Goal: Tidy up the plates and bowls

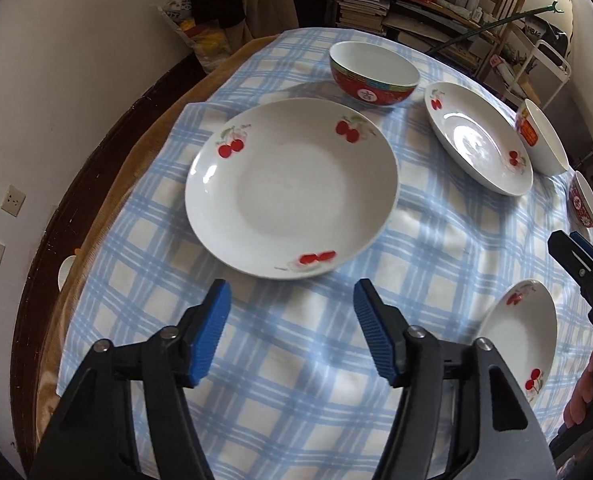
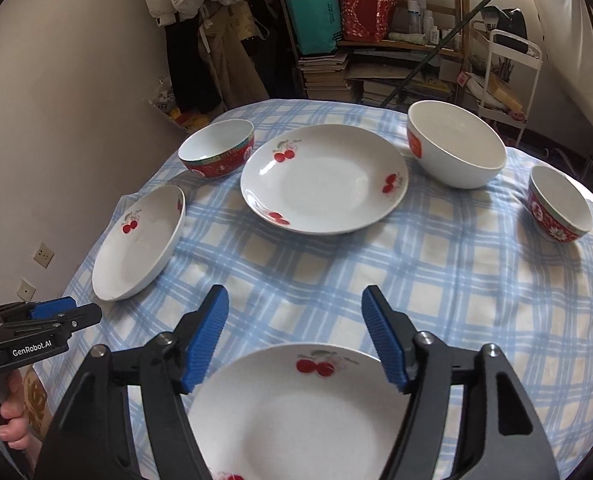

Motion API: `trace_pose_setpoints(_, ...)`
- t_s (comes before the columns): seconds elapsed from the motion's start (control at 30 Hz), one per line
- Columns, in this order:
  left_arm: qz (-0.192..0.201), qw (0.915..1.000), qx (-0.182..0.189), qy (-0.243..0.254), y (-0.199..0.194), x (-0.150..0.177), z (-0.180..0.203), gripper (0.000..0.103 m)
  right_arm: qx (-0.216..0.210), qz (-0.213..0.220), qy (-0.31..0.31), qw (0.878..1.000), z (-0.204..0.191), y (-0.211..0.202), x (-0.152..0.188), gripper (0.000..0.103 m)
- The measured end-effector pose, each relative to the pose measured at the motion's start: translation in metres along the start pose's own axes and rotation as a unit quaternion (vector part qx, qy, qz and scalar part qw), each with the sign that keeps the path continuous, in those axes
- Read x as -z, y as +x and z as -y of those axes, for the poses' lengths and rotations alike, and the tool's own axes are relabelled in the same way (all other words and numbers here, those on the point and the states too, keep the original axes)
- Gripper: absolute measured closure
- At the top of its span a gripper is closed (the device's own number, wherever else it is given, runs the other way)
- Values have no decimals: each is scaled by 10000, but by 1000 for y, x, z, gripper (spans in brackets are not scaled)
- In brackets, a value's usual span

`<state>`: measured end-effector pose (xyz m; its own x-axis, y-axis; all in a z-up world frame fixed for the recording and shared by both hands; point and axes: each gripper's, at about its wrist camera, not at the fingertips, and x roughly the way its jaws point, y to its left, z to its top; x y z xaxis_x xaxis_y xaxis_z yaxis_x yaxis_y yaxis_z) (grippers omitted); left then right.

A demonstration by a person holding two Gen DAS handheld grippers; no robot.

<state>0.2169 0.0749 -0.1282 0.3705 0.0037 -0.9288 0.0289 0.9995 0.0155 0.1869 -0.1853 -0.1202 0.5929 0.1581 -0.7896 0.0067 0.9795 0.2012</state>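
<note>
Two hand-held grippers are hovering over a round table draped in a blue-and-white checked cloth [image 2: 436,280], both with nothing in their grasp. The left gripper [image 1: 292,296] is standing with its blue-padded fingers [image 1: 212,332] spread wide, touching nothing, its tips sitting just short of the near rim of a white cherry-print plate [image 1: 292,188] lying flat on the cloth. The right gripper [image 2: 295,300] is likewise gaping wide and pinching nothing; a second cherry plate [image 2: 296,412] is lying below and between its fingers, though whether the pads are touching the rim cannot be told.

A third cherry plate [image 2: 324,180] is resting near the middle of the table. A red-patterned bowl [image 2: 218,154] is standing at the far left, just beyond the left-hand plate, which is showing in the right wrist view at [image 2: 140,244]. A large white bowl [image 2: 456,144] with a red label is sitting just to the right of the middle plate, and a smaller red bowl [image 2: 558,204] is standing well apart at the table's right edge.

From the right wrist view, the left gripper's body is appearing at the lower left edge, a person's hand [image 2: 10,412] wrapping its handle. Behind the table, a wooden shelf [image 2: 416,40] is holding books and bags.
</note>
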Motion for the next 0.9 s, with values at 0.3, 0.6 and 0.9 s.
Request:
trace_pose_setpoints(0.3, 170, 9996, -226, -47, 38, -47, -50, 11, -276, 93, 82, 9995, -48, 46, -38, 3)
trace_pose_setpoints(0.6, -165, 9994, 177, -264, 89, -66, -75, 12, -452, -296, -84, 9985, -93, 92, -54, 3)
trace_pose_setpoints(0.9, -316, 9965, 598, -499, 113, -69, -86, 54, -472, -950, -138, 9943, -115, 136, -48, 40)
